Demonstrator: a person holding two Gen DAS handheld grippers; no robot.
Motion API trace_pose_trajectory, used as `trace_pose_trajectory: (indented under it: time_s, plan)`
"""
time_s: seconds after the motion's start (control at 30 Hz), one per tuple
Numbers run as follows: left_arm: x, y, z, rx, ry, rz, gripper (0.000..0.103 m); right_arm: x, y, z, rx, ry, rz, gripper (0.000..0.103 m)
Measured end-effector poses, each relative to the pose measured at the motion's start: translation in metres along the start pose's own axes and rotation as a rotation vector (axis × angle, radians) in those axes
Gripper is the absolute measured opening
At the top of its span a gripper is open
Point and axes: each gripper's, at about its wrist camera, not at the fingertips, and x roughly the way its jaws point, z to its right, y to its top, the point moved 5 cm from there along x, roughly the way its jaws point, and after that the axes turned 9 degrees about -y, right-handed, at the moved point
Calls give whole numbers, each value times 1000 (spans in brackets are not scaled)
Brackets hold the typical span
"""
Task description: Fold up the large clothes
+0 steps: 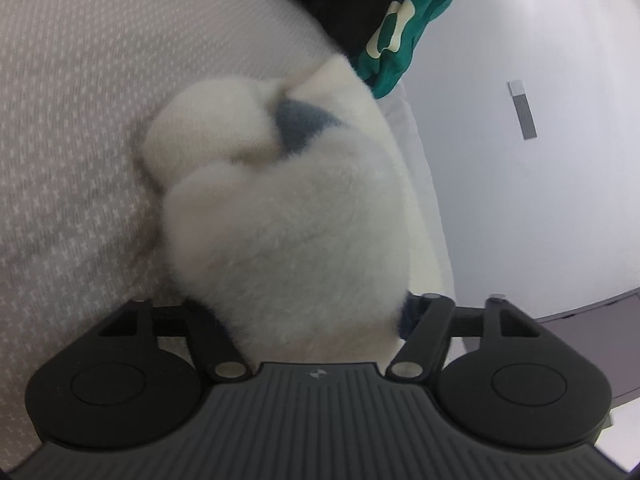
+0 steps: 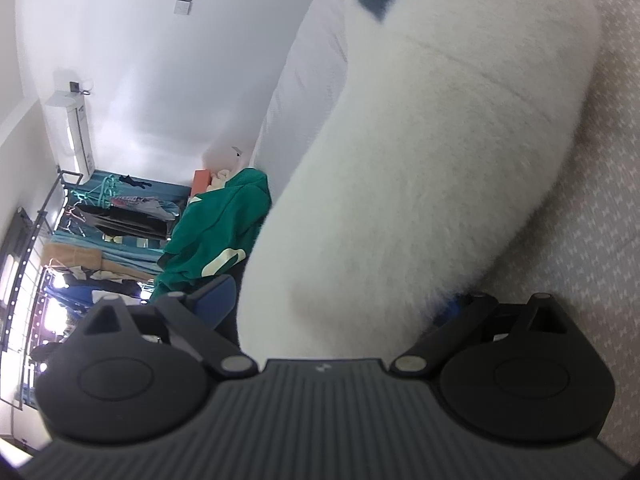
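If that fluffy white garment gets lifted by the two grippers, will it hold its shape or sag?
The white garment looks thick and fleecy, lying in soft rolls on the bed, so it would probably sag and unroll. Its bulk fills the jaws of both grippers, so it likely squashes easily. The deep pile probably resists slipping.

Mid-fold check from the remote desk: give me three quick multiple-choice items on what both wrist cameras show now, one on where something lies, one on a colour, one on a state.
1. Where does the green hoodie lie?
A. beyond the fluffy white garment, near the wall
B. between the left gripper's jaws
C. under the white garment

2. What colour is the patch on the white garment?
A. red
B. grey-blue
C. yellow

3. What fills the gap in the right gripper?
A. nothing
B. the green hoodie
C. the white garment

Answers:
1 A: the hoodie sits past the white garment, at the edge of the bed cover.
2 B: the patch shows grey-blue in both views.
3 C: white fleece fills the space between its jaws.
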Motion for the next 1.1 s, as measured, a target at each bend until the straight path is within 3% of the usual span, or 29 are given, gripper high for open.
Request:
trace_pose_trajectory:
  time_s: [0.17,0.43,0.63,0.73,0.9,1.1]
  plan:
    - [0,3,15,69,18,14,56,-7,8,11,65,-22,28,98]
    - [-4,2,21,90,4,23,54,-13,25,22,131,-44,84,97]
    - [-11,1,17,89,1,23,54,-1,37,23,92,-96,115,95]
    - [-10,1,18,89,1,21,54,4,41,23,69,-124,119,82]
    - [-12,3,24,105,17,14,54,-3,41,17,20,-145,144,51]
    - [-22,10,38,116,5,19,53,-23,38,0,-19,-76,161,43]
